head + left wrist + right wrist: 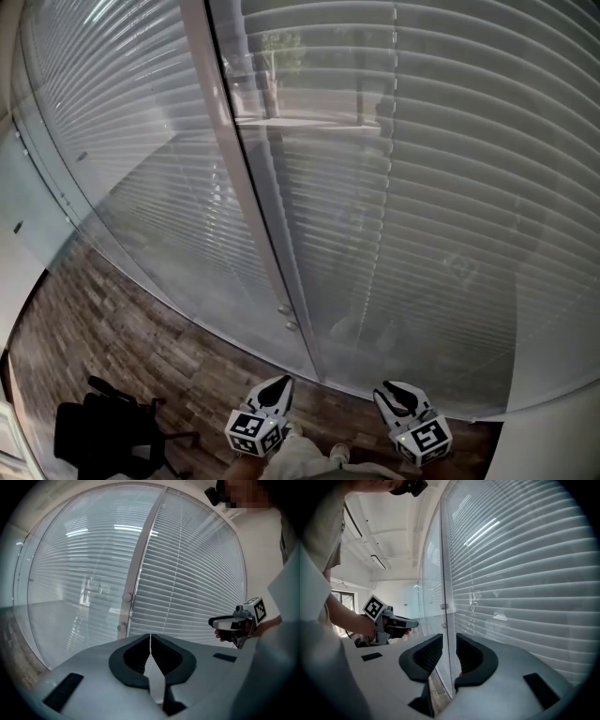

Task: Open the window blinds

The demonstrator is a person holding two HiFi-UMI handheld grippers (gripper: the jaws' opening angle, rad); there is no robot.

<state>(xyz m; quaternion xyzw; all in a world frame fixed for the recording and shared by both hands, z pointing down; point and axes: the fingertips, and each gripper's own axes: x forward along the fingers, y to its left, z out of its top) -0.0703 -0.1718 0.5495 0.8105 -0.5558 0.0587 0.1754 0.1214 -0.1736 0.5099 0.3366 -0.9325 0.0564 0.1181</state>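
The head camera looks steeply down on the blinds (422, 187), the floor (141, 347), the left gripper (279, 384) and the right gripper (392, 389), while each gripper's camera faces those same blinds along its own fingers (133, 660), seemingly from near, catching the other gripper alongside.

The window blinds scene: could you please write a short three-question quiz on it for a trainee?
1. True or false: the left gripper has its jaws shut with nothing between them.
2. Pick one. The right gripper has its jaws: A) closed on a cord; B) apart and empty; C) closed on a slat.
3. Short answer: does either gripper touch the blinds?

Key: 1 true; 2 B; 3 no, both are short of them.
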